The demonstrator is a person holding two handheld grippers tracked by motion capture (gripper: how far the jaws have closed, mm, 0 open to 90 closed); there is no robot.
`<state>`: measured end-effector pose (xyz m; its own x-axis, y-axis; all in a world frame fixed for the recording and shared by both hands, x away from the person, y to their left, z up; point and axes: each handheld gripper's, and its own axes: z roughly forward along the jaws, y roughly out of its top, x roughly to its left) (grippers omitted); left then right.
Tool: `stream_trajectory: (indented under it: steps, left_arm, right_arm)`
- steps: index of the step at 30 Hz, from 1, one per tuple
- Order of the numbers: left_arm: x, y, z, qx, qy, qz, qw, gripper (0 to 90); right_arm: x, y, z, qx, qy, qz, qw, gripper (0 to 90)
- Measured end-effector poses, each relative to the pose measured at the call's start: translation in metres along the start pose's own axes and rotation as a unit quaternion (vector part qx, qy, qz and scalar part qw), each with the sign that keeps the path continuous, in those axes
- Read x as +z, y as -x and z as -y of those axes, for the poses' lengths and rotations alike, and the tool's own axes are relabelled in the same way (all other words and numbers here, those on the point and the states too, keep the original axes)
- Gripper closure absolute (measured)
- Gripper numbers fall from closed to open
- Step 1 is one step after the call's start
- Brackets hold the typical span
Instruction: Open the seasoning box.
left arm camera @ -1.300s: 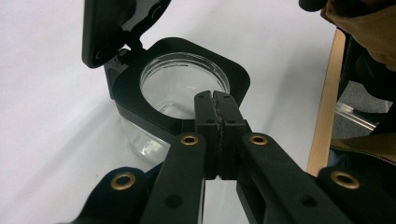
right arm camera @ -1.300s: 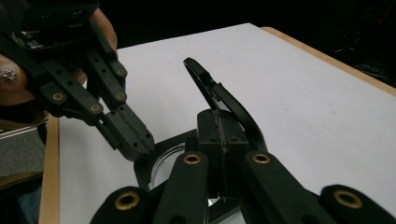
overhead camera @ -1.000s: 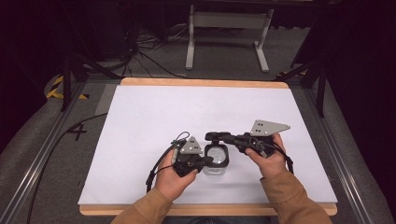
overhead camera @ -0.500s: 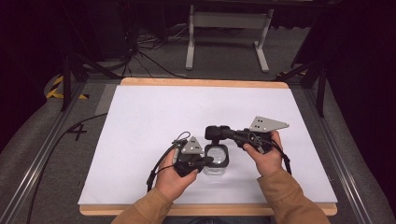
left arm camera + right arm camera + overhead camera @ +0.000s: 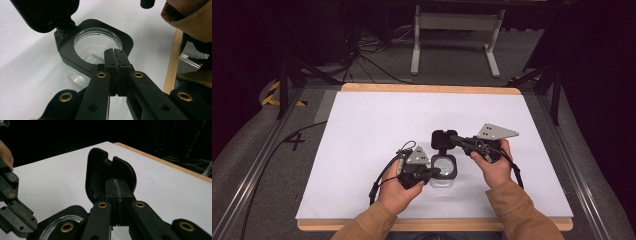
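Raised black lid stands behind clear jar.

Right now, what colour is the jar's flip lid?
Black; the lid stands open above the clear jar, shown best in the right gripper view.

The high view looks forward and down over the whole white bench from its near side. Each gripper view sits close behind its own tongs, low over the bench. All three share the clear jar near the middle.
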<state>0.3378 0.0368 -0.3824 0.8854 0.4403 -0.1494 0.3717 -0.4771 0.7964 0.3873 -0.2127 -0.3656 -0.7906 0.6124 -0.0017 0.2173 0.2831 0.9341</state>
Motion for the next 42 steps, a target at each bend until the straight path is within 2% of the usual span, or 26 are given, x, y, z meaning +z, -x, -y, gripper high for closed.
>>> stream_trajectory:
  steps: [7, 16, 19, 22, 24, 28, 29, 32, 33, 34, 37, 38, 42]
  left_arm:
    - [0.000, 0.000, 0.000, 0.001, 0.000, -0.001, 1.0000, 90.0]
    - [0.001, 0.000, -0.001, -0.003, 0.002, 0.000, 1.0000, 90.0]
    - [0.001, 0.000, -0.001, 0.003, 0.001, 0.002, 1.0000, 89.9]
    - [-0.001, -0.001, -0.001, 0.006, 0.007, 0.011, 0.9999, 82.2]
    - [-0.003, -0.001, -0.002, 0.006, 0.011, 0.013, 0.9998, 80.7]
    - [-0.014, -0.001, -0.005, 0.009, 0.019, 0.014, 0.9997, 78.1]
    - [-0.022, -0.002, -0.008, 0.008, 0.028, 0.013, 0.9995, 76.3]
    - [-0.030, -0.005, -0.010, 0.004, 0.033, 0.011, 0.9994, 72.9]
    - [-0.038, -0.008, -0.011, 0.002, 0.034, 0.005, 0.9994, 69.4]
    - [-0.038, -0.008, -0.011, 0.002, 0.034, 0.005, 0.9994, 67.7]
    - [-0.050, -0.016, -0.011, -0.002, 0.035, -0.008, 0.9994, 64.0]
    - [-0.056, -0.021, -0.011, -0.005, 0.033, -0.018, 0.9993, 60.8]
    - [-0.073, -0.038, -0.005, -0.027, 0.028, -0.039, 0.9985, 56.1]
  right_arm:
    - [0.002, 0.001, 0.002, 0.008, -0.002, -0.001, 1.0000, 90.0]
    - [0.003, -0.001, 0.002, 0.001, -0.002, 0.005, 1.0000, 90.0]
    - [0.002, -0.002, 0.002, 0.000, -0.005, 0.003, 1.0000, 89.9]
    - [-0.002, -0.002, 0.001, -0.003, -0.007, -0.001, 1.0000, 86.7]
    - [-0.006, -0.003, 0.000, -0.005, -0.005, -0.004, 1.0000, 85.9]
    - [-0.016, -0.003, -0.003, -0.006, -0.002, -0.008, 0.9999, 82.7]
    - [-0.022, -0.003, -0.005, -0.005, -0.001, -0.010, 0.9999, 78.8]
    - [-0.028, -0.002, -0.007, -0.002, 0.000, -0.012, 0.9999, 75.5]
    - [-0.032, -0.001, -0.007, 0.003, -0.008, -0.016, 0.9998, 70.3]
    - [-0.032, -0.001, -0.007, 0.003, -0.008, -0.016, 0.9998, 70.3]
    - [-0.039, 0.002, -0.008, 0.012, -0.019, -0.020, 0.9996, 63.0]
    - [-0.045, 0.005, -0.008, 0.011, -0.028, -0.006, 0.9995, 57.8]
    - [-0.055, 0.012, -0.008, 0.023, -0.032, 0.005, 0.9992, 50.7]
